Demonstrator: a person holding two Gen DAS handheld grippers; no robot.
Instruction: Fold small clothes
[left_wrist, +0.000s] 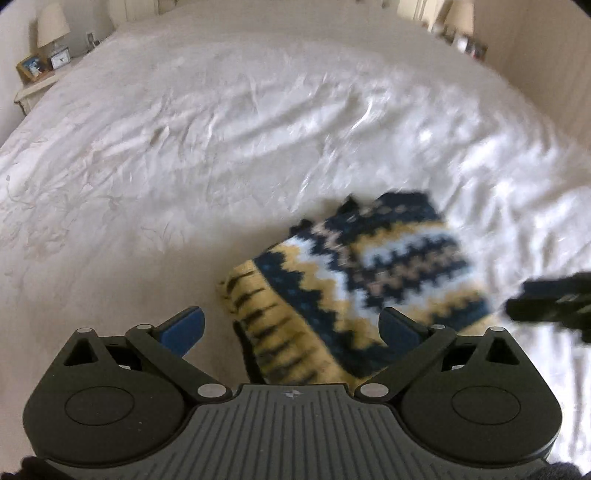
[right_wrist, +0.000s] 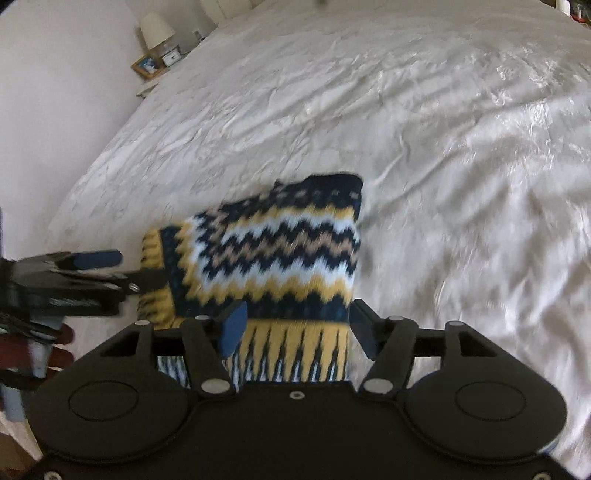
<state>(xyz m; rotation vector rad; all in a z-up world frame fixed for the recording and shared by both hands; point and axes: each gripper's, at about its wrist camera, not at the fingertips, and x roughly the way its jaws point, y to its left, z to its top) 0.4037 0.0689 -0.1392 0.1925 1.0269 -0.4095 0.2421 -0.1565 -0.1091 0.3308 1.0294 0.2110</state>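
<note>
- Looking down along both claws, we see a folded knitted sweater (right_wrist: 280, 251) lying on a wide white bed cover (right_wrist: 443, 147), near our end of the bed.
- Its pattern runs in zigzag bands of navy, yellow, white and tan, with a yellow ribbed hem striped in dark blue at the near edge.
- Our right claw (right_wrist: 295, 325) stands released: its blue pads are spread to either side of the ribbed hem, and we see no pad pressing into the knit.
- Our left claw (left_wrist: 291, 328) is likewise released, jaws wide apart; the sweater's ribbed corner lies between and below them, with the left pad well clear of the cloth and the right pad over the sweater, though we cannot tell whether it touches.
- In the right wrist view the left claw comes in from the left, its dark finger reaching to the sweater's left edge beside the yellow ribbing.
- In the left wrist view a blurred dark part of the right claw shows at the right edge, just beside the sweater.
- At the far left of the bed stands a nightstand with a lamp (left_wrist: 51, 26), a small clock (left_wrist: 60, 57) and a framed picture (left_wrist: 32, 67).
</note>
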